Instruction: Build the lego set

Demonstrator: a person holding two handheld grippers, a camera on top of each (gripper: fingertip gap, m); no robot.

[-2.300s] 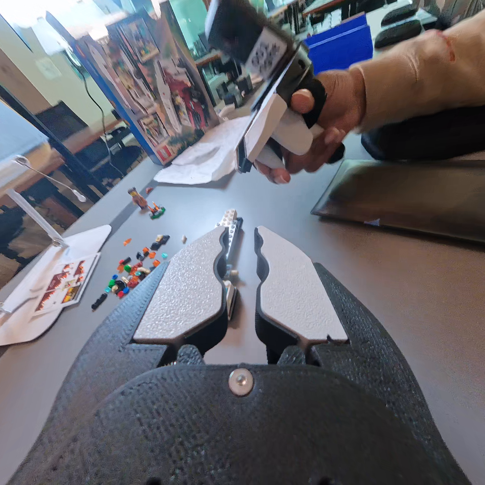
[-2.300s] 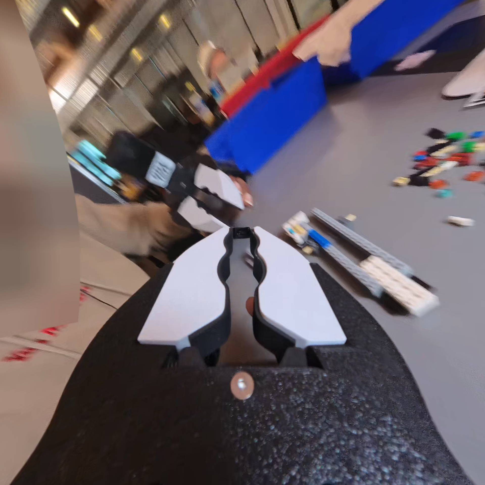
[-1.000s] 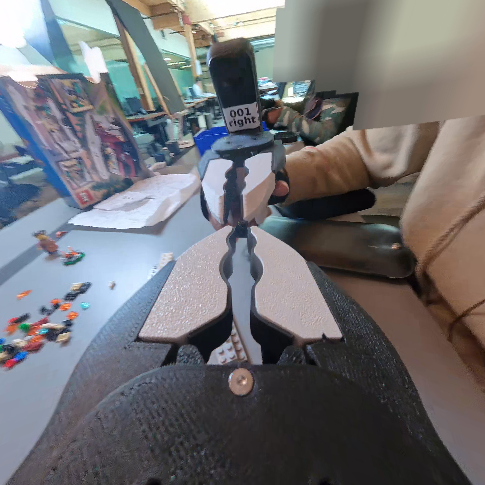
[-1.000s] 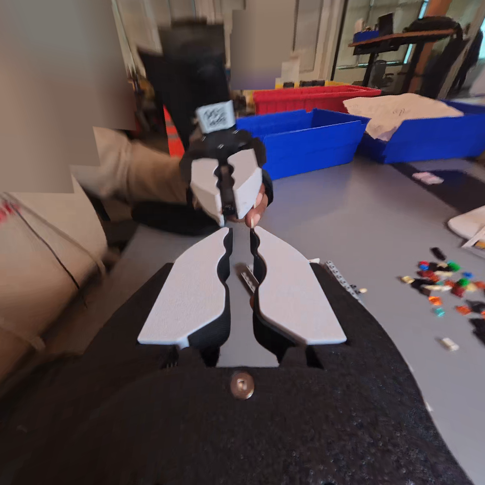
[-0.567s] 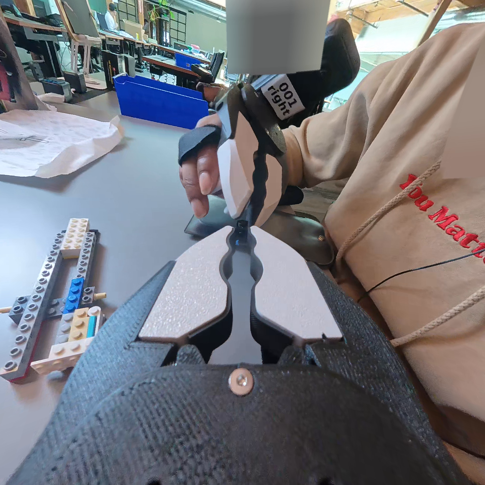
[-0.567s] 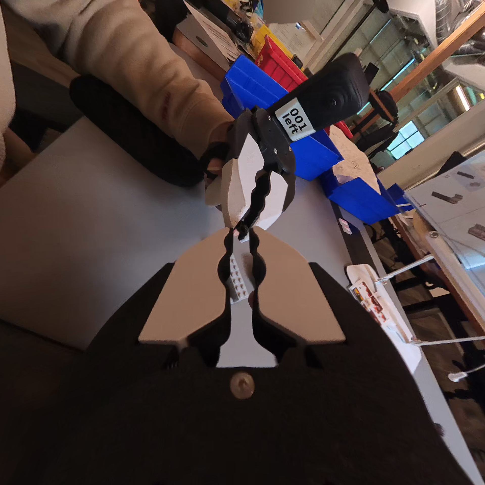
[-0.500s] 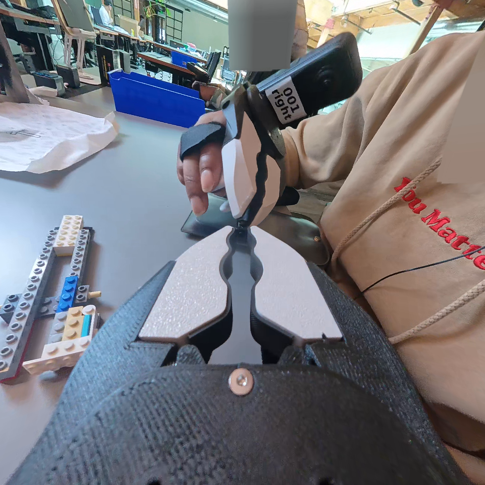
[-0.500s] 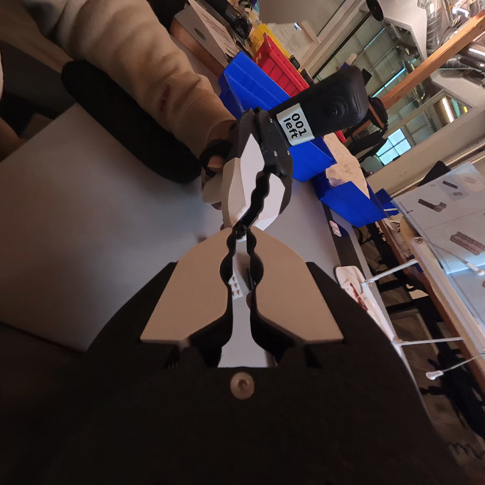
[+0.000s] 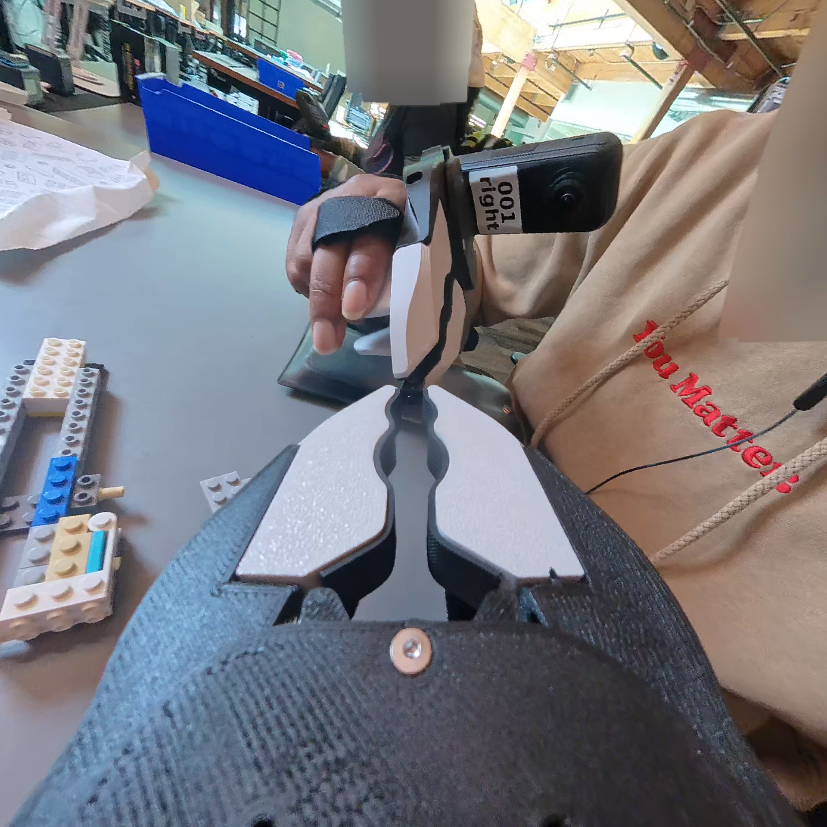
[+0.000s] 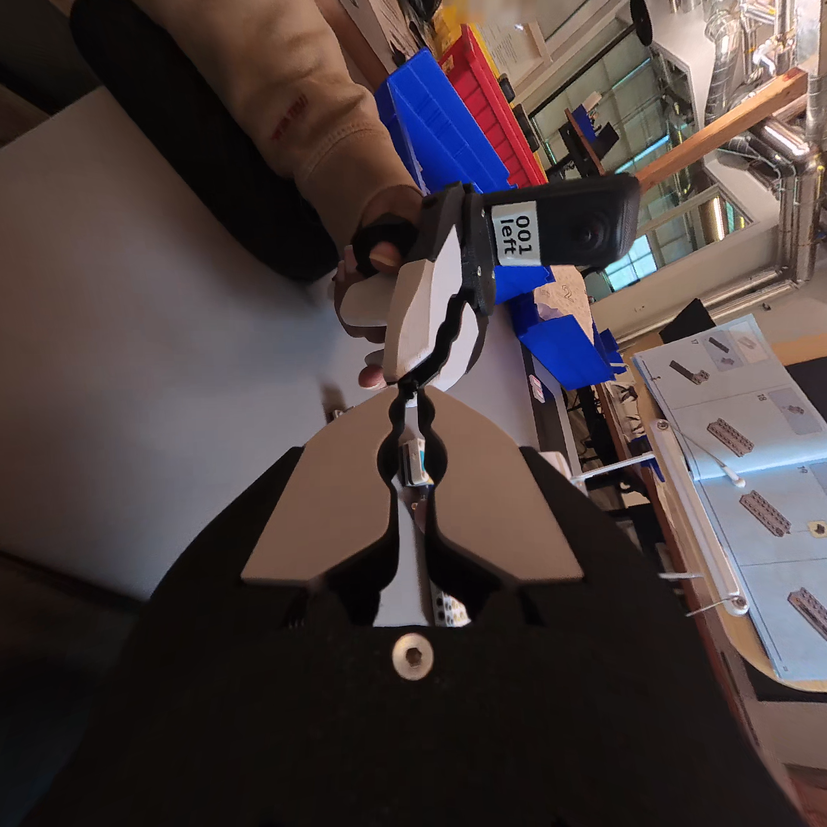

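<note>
My left gripper [image 9: 409,398] and my right gripper [image 10: 408,396] meet tip to tip above the grey table [image 9: 179,291]. Both sets of jaws are shut on a small black lego piece [image 9: 409,409], pinched between the two tips; it also shows in the right wrist view [image 10: 408,387]. The right gripper [image 9: 412,378] lies rolled on its side facing me in the left wrist view, and the left gripper [image 10: 405,380] does the same in the right wrist view. The part-built lego frame [image 9: 49,492], grey with tan and blue bricks, lies on the table to the left.
A loose grey plate [image 9: 221,490] lies beside my left gripper. White paper [image 9: 58,179] and a blue bin [image 9: 223,134] are farther back. A dark flat pad [image 9: 340,371] lies under the hands. An open instruction booklet [image 10: 738,447] stands on a holder. The person's beige hoodie [image 9: 671,402] is close on the right.
Both grippers rose off the table, turned toward each other and met tip to tip. In the last half second the right gripper rolled further onto its side; both stay shut.
</note>
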